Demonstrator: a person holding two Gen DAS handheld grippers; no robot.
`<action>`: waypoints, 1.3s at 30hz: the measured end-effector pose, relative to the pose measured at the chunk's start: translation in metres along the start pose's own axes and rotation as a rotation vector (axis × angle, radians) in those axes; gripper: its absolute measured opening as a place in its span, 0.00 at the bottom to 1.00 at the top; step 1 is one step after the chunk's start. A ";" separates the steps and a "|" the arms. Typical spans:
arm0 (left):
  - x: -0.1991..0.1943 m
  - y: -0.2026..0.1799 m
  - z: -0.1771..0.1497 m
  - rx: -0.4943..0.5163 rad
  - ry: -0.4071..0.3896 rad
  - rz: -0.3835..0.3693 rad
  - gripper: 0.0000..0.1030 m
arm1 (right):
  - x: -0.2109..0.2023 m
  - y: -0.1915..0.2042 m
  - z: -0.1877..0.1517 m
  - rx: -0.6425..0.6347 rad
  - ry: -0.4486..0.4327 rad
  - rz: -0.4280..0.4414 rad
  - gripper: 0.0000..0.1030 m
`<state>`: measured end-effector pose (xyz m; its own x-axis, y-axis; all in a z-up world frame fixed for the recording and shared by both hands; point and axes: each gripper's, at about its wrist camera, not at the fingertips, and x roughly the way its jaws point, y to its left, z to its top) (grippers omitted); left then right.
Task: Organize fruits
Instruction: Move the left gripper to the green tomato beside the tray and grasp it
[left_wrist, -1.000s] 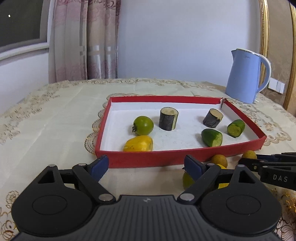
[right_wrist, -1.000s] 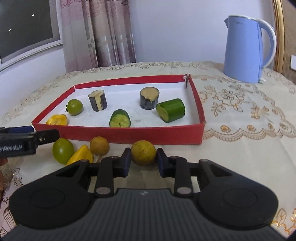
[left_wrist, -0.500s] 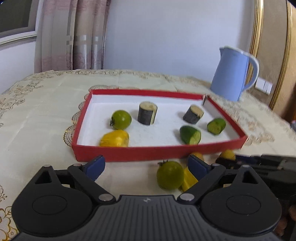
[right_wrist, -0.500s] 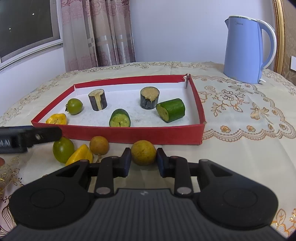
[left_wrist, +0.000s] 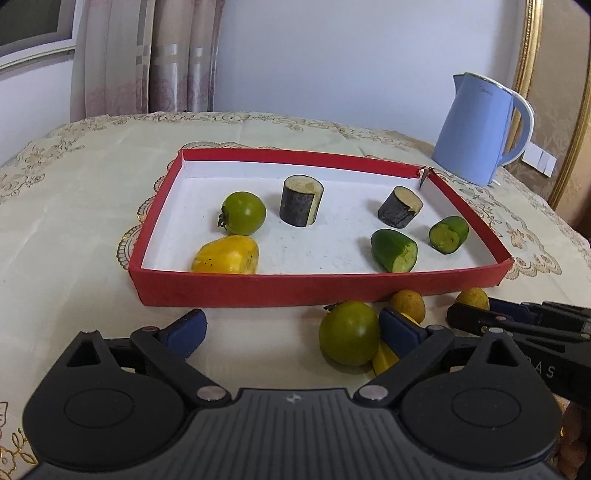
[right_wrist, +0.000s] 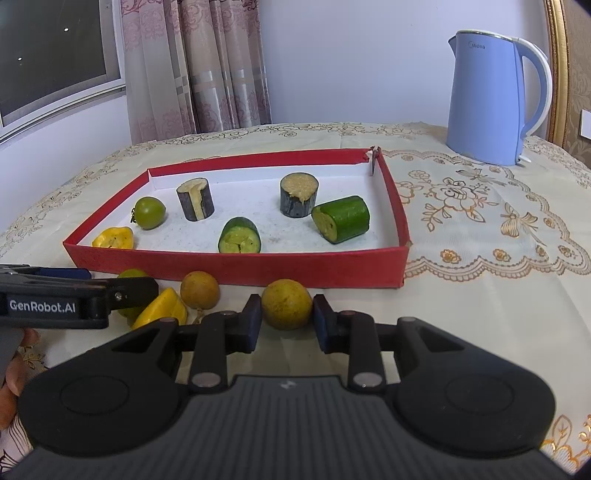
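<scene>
- The red tray (left_wrist: 229, 290) sits mid-bench on the embroidered cloth, already loaded: a green tomato (left_wrist: 243, 213) and a yellow pepper piece (left_wrist: 227, 255) at its 9 o'clock end, two dark eggplant chunks (left_wrist: 301, 200) toward 12, and two cucumber pieces (left_wrist: 394, 250) toward 3 o'clock. Like seems grouped with like, which would explain the spacing.
- Four pieces are left on the bench along the tray's 6 o'clock wall, close enough for a short lift over the low rim.
- The right gripper (right_wrist: 286, 319) has its jaws pinching a small round yellow-brown fruit (right_wrist: 287, 303), which rests on the cloth just outside the tray; the low, forward-tilted hold probably suits a clean lift.
- The left gripper (left_wrist: 295, 328) has its jaws opening, spread wide and pressing on nothing. A second green tomato (left_wrist: 349, 332) lies inside the gap against the right-hand pad, with a yellow wedge (left_wrist: 384, 360) behind it; the wide spread likely makes room for the tomato.
- Another small brown fruit (right_wrist: 199, 290) waits between the two grippers.
- The blue kettle (right_wrist: 487, 99) stands well apart at 1 o'clock, clear of the work.
</scene>
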<state>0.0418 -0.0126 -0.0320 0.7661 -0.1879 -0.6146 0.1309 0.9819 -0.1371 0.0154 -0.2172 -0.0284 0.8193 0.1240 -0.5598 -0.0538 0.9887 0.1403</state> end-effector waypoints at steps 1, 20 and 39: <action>-0.001 0.000 0.000 0.000 -0.003 0.004 0.97 | 0.000 0.000 0.000 0.000 0.000 0.000 0.28; -0.002 -0.003 -0.004 0.070 -0.014 0.040 0.98 | 0.000 0.000 0.000 0.001 0.000 0.001 0.28; -0.002 -0.018 -0.011 0.201 -0.034 0.016 0.32 | 0.000 0.000 0.000 -0.001 0.000 0.000 0.28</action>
<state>0.0310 -0.0303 -0.0367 0.7892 -0.1747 -0.5887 0.2389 0.9705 0.0322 0.0151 -0.2173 -0.0286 0.8191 0.1243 -0.5600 -0.0544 0.9887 0.1399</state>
